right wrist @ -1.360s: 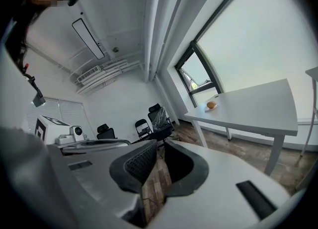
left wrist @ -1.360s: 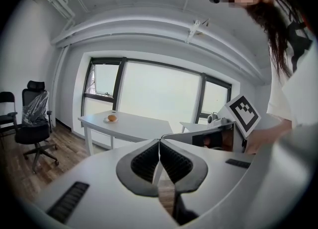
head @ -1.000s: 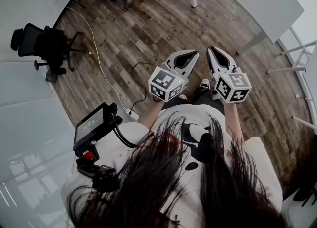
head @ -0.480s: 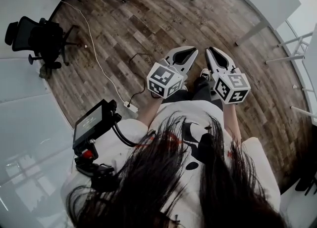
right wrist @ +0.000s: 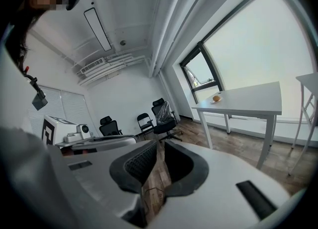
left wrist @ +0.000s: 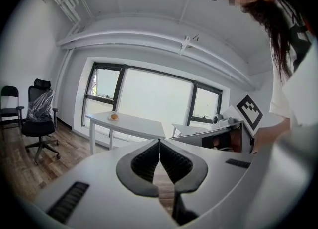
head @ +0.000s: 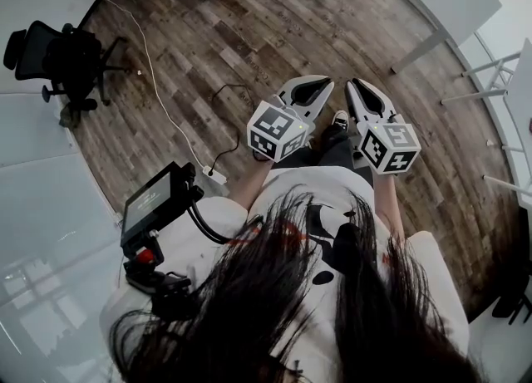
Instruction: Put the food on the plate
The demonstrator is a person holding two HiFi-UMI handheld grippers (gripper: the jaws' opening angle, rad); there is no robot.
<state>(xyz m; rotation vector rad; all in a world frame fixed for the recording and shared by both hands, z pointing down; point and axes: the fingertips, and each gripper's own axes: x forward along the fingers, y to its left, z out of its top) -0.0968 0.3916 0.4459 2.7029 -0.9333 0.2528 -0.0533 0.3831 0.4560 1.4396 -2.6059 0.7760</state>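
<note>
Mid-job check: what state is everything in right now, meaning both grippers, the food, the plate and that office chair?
left gripper: jaws shut, nothing between them.
right gripper: jaws shut, nothing between them.
food: untouched, far off on the white table.
plate: seems to lie under the food, but it is too small to be sure.
office chair: upright, unoccupied, back wrapped in plastic.

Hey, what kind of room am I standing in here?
Most likely an office or workroom: black swivel chairs, a plain white table by a large window, and wood-plank flooring.
</note>
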